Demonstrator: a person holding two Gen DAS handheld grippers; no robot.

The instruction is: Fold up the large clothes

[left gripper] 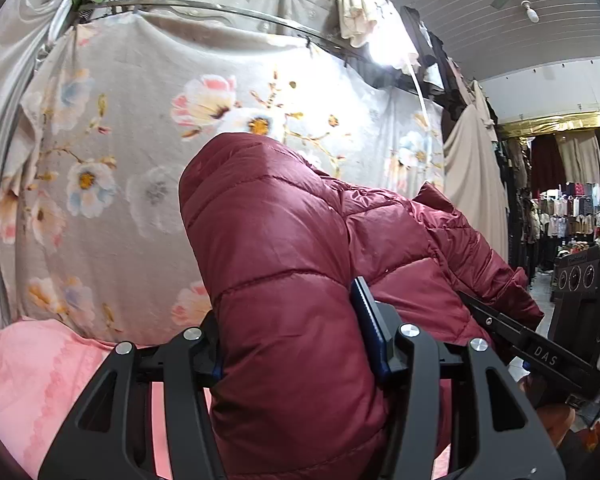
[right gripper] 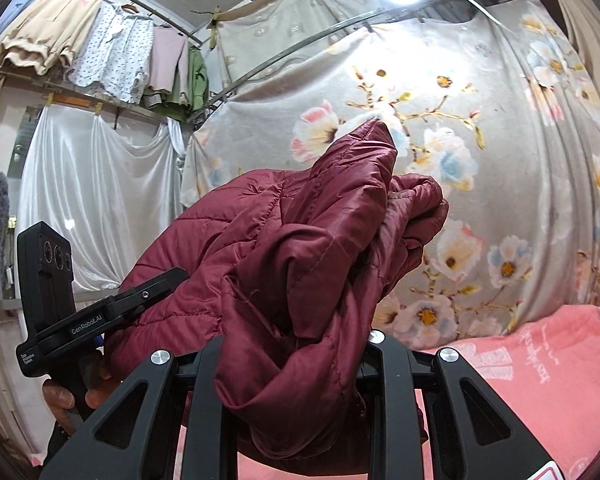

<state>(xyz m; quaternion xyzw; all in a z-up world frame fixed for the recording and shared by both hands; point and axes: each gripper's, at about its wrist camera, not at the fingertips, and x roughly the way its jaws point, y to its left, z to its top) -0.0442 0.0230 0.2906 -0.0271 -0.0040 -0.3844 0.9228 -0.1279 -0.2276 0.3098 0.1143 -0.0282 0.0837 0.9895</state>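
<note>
Fingers: left gripper and right gripper both clamp the maroon puffer jacket | jacket: held aloft above pink blanket | step: lifting, likely to spread | next: lay flat, smooth before folding

Both grippers clamped, raised.

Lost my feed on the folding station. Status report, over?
Left gripper shut on maroon puffer jacket. Right gripper also clamped on it. Jacket held up, bunched, above pink blanket. Nothing in the way.
</note>
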